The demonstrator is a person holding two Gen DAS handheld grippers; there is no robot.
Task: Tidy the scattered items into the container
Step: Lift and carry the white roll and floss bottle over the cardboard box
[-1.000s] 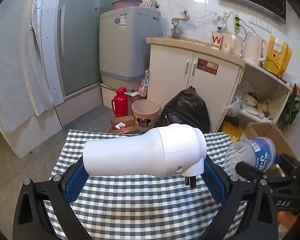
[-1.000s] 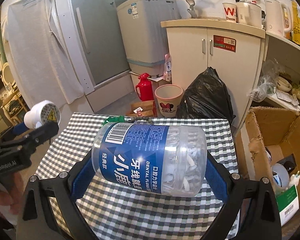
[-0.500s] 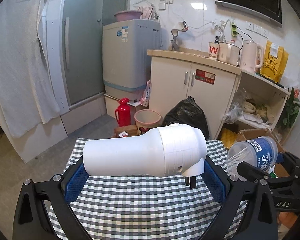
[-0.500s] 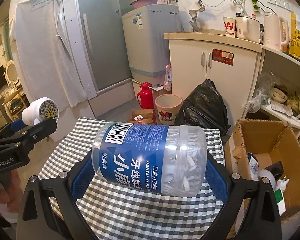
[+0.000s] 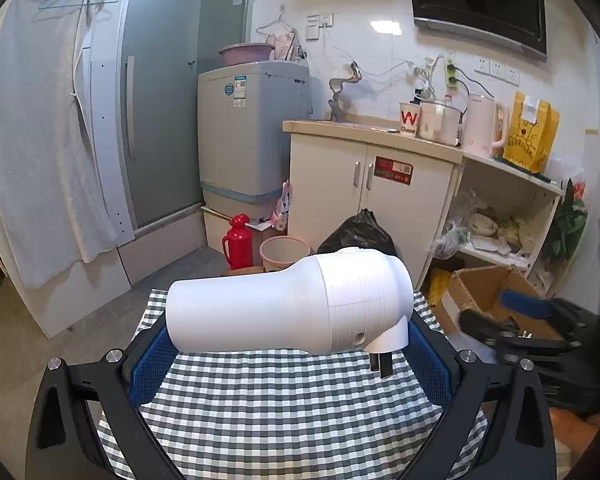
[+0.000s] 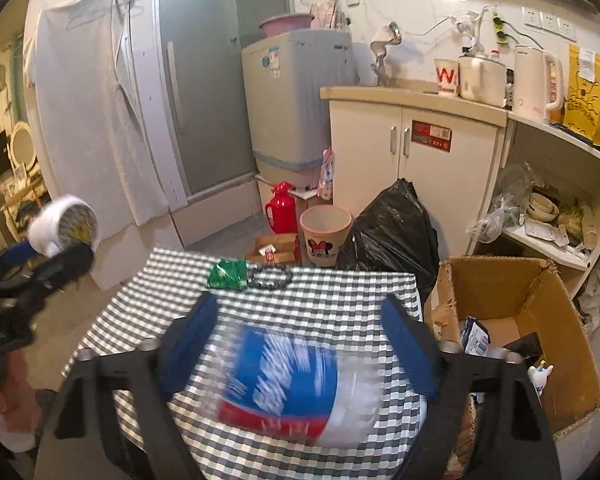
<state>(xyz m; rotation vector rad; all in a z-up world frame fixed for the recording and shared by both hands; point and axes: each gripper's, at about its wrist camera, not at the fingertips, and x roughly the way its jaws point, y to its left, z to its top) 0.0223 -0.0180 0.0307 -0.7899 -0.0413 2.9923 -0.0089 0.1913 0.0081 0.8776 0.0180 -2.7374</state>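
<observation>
Left gripper [image 5: 288, 354] clamped on the white plug-in unit [image 5: 288, 306]; right gripper [image 6: 300, 344] wide open.
The unit lies sideways between the blue pads [image 5: 150, 354], above the checked cloth [image 5: 280, 412]; the blurred floss jar [image 6: 300, 384] sits low between the spread right fingers [image 6: 410, 344], touching neither, over the cloth; green packet [image 6: 228, 274] and bead bracelet [image 6: 270, 276] lie at the far edge; the cardboard box [image 6: 556, 320] stands open just right of the table.

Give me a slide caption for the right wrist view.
Right gripper open, blurred floss jar between its fingers above the checked tablecloth.
</observation>
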